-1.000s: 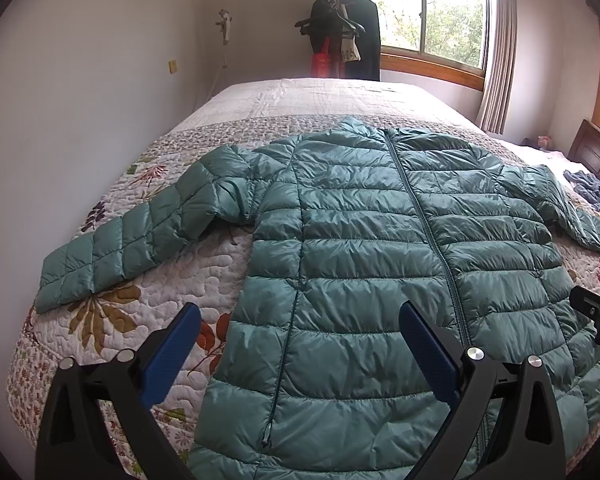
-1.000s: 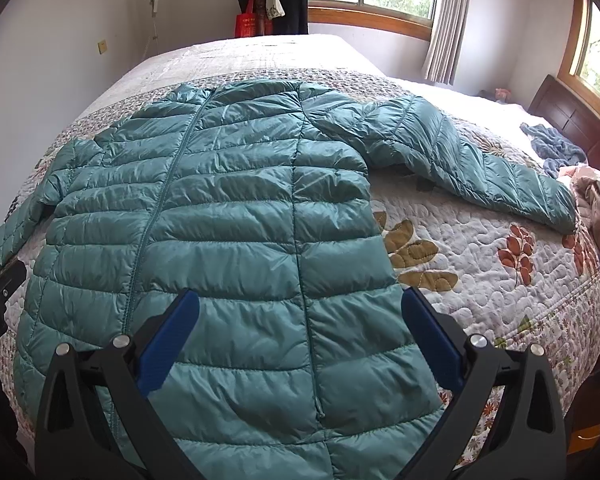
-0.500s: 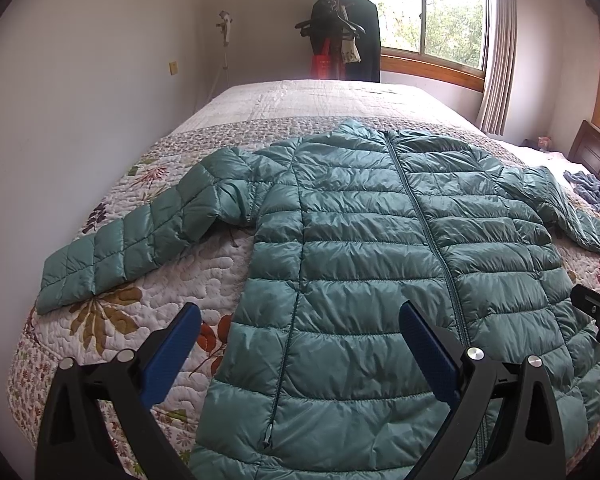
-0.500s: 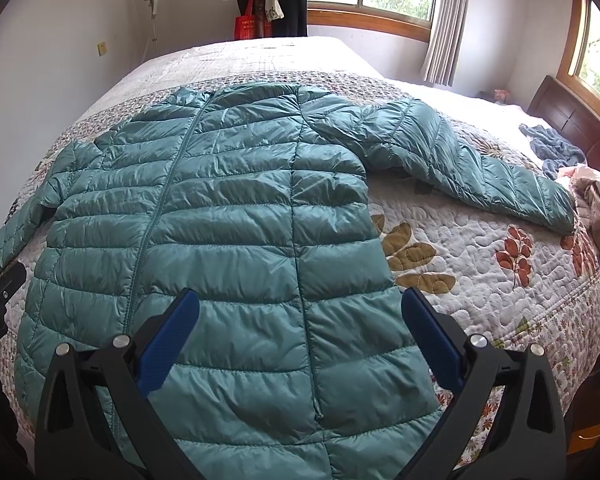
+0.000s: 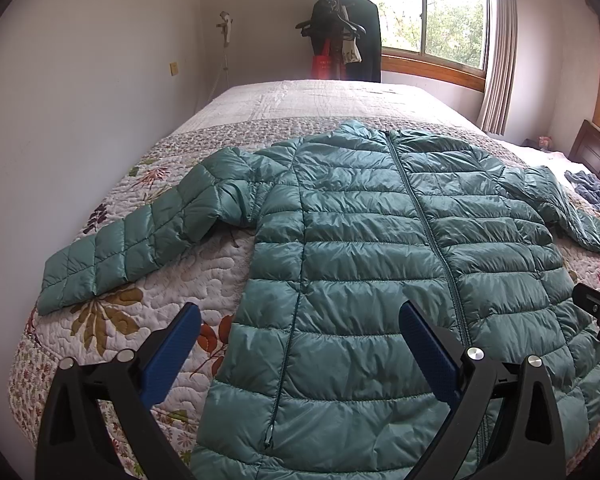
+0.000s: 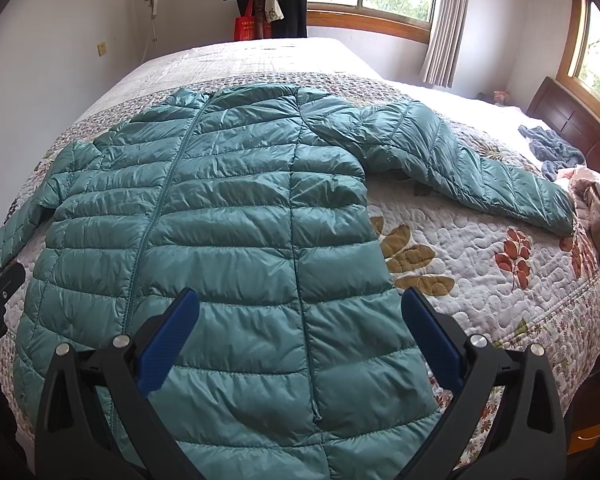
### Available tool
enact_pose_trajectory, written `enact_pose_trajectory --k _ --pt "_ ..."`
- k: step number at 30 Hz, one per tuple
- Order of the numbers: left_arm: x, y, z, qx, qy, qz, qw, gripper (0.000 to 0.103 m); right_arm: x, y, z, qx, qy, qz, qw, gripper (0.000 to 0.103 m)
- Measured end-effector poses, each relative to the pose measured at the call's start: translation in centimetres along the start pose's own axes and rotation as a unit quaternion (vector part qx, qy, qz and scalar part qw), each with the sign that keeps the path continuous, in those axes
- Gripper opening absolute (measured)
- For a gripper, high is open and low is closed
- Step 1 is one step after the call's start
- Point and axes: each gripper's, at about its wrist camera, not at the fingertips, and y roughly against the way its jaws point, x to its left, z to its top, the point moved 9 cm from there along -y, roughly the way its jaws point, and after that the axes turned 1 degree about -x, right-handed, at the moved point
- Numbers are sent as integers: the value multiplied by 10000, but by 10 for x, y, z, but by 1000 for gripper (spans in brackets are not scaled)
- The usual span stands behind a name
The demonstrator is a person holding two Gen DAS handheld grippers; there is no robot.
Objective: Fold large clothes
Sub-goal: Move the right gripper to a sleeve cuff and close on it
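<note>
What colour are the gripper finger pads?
Blue, on black arms; the pads show equally well in either wrist view.

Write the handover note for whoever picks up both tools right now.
Left tool: open, empty, above the jacket's hem on its left side.
Right tool: open, empty, above the hem on the right side.
Jacket: zipped, front up, flat on the quilt, collar away from you, both sleeves spread out sideways.
Done: jacket laid out; no fold made.
Left: fold in each sleeve, then fold the body.
</note>
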Motion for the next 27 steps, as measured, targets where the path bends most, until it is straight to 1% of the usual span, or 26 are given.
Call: enact_pose_trajectory --k 7,11,14,16,17,19,20,21,23,27 --pt "1 0 2 -28 -4 7 10000 99 -2 -1 1 -23 -15 -10 10000 100" --pt "-4 -2 4 -38 -65 4 10000 99 -5 -2 2 -24 -24 -11 10000 100" --pt "-15 -6 9 -29 -142 -135 9998 99 -11 -6 4 -20 -66 32 10000 100" --pt "-25 -12 18 -37 -217 -322 9992 99 -27 -10 12 -86 -229 -25 9997 100" --pt "-31 -15 23 -63 -258 -432 9987 99 -38 -12 15 -84 -308 -137 9994 100" --pt "-42 -21 36 -126 -359 -619 9974 99 -76 -19 27 -57 -619 -371 9974 100" --pt "-47 -25 43 -147 -375 -678 9969 99 -92 -22 32 -29 -763 -434 9961 100" --pt "-51 -29 49 -174 -360 -684 9969 99 -119 -27 38 22 -999 -573 9933 100" --pt "-55 -39 63 -217 -255 -713 9969 99 -174 -35 50 63 -1459 -876 9854 100" --pt "-53 -60 74 -220 35 -739 9970 99 -276 -51 62 162 -2138 -1316 9678 100"
